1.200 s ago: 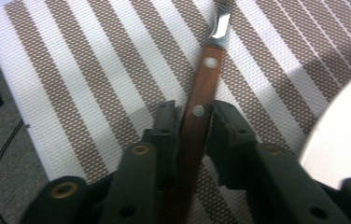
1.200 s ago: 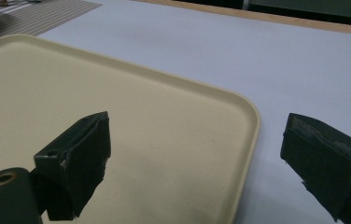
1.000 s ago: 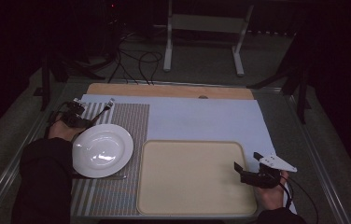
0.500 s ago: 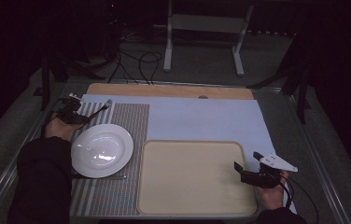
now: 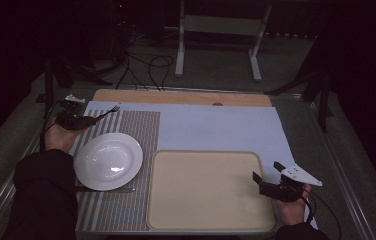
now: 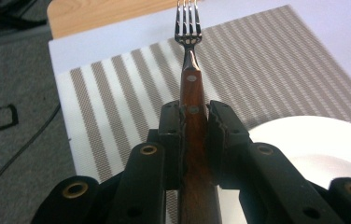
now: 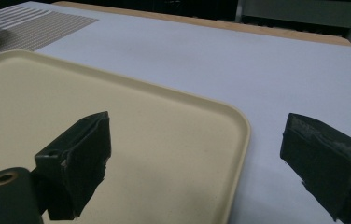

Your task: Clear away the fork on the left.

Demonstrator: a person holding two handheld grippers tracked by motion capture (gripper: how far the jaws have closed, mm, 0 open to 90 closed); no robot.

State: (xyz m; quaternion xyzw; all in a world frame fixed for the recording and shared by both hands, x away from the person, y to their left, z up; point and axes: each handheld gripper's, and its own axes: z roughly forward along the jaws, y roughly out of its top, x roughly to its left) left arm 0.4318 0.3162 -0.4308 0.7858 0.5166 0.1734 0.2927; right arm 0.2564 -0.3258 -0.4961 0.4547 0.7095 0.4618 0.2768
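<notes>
Tableware count: one fork (image 6: 187, 60), one plate (image 5: 108, 161), one tray (image 5: 208, 190). Left gripper (image 6: 193, 119) clamps the fork's wooden handle above the striped mat's (image 5: 136, 125) far-left corner; right gripper (image 5: 264, 175) gapes wide, empty, over the tray's right edge.

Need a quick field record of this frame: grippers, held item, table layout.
left gripper: shut on the wooden-handled metal fork, tines pointing away over the striped placemat
right gripper: open, holding nothing, at the right edge of the beige plastic tray
white round plate: on the striped placemat, left of the tray
tray contents: nothing in it
base surface: pale blue sheet over a wooden board
under plate: a thin utensil along the plate's near edge, too dim to identify
</notes>
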